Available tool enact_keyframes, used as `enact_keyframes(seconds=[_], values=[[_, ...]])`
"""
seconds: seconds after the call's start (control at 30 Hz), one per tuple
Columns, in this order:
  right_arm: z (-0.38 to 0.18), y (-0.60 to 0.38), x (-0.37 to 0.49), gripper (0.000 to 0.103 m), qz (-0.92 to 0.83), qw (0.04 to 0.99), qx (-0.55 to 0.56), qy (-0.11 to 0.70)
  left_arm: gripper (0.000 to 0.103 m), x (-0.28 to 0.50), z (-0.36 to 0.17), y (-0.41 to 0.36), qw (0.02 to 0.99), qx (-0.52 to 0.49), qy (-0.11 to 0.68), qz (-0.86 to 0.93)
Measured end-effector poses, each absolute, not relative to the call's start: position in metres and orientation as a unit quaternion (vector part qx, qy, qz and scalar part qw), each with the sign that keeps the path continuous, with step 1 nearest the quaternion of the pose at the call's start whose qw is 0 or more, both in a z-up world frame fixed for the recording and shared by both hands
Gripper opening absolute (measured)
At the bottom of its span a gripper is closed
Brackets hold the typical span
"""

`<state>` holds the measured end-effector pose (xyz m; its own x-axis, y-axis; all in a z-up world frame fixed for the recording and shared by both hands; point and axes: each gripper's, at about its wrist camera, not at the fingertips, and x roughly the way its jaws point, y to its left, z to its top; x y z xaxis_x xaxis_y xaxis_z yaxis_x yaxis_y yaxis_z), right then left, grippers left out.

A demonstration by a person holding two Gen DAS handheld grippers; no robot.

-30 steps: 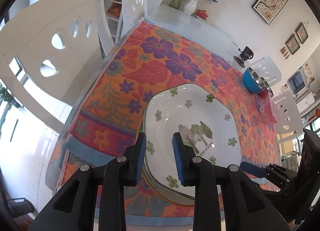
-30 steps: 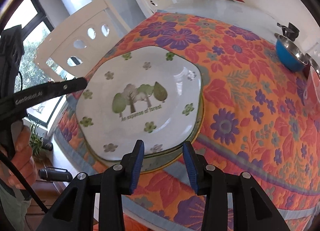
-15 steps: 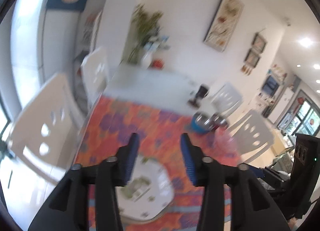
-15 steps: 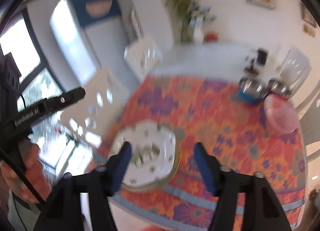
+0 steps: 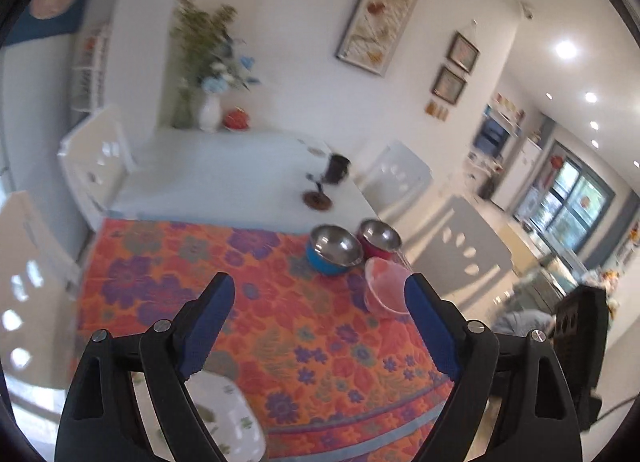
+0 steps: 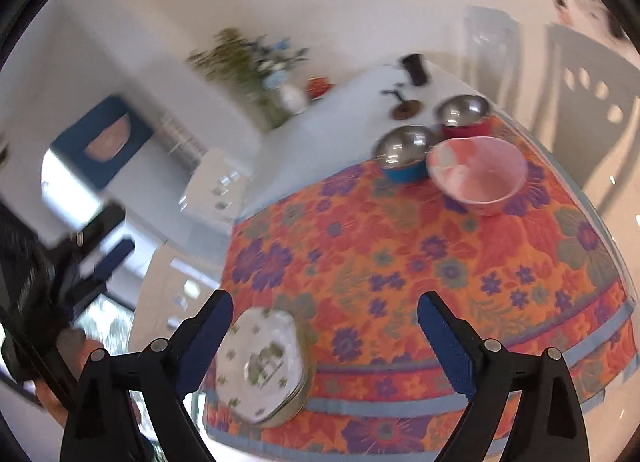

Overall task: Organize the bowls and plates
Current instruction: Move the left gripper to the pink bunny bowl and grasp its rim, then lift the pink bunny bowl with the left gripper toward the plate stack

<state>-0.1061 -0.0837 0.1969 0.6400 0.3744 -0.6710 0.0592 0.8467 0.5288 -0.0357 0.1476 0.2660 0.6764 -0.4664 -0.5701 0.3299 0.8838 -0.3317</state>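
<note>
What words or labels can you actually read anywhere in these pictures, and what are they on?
None can be read for certain.
White plate: a line of print under its tree picture, too blurred to read.
Left gripper's black body: pale lettering, smeared by motion, unreadable.
Framed pictures on the wall: no legible text.
Bowls: no lettering visible.

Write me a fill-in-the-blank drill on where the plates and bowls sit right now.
1. The plate stack rests at the near edge of the floral ____.
2. The number of bowls at the far side is ____.
3. The steel bowl next to the blue bowl has a ____ outside.
4. The bowl nearest the camera in that group is coloured ____.

Missing words: tablecloth; three; red; pink
</note>
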Motion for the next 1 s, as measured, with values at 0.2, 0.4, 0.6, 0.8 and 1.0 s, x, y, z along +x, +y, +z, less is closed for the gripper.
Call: enact_keyframes(seconds=[0.2,0.4,0.6,0.8,1.0], values=[[0.182,-0.140,-0.065,0.092,-0.007,0.874,0.257,0.414,0.084,0.025,0.219,0.096,0.856,-0.078,0.426,-0.282],[0.158,-0.202,-0.043,0.092,-0.064,0.859,0.280,0.424,0.084,0.061,0.175,0.014,0.822,-0.029,0.472,-0.318],[0.114,-0.253,0.006,0.092,-0.066,0.842,0.260,0.468,0.065,0.105,0.104,-0.049,0.805,-0.028,0.522,-0.280],[0.056,-0.287,0.059,0.089,-0.026,0.818,0.229,0.526,0.048,0.125,0.054,-0.081,0.800,-0.072,0.548,-0.233],[0.027,-0.291,0.091,0.069,0.023,0.812,0.203,0.546,0.021,0.130,0.032,-0.091,0.799,-0.083,0.556,-0.215]])
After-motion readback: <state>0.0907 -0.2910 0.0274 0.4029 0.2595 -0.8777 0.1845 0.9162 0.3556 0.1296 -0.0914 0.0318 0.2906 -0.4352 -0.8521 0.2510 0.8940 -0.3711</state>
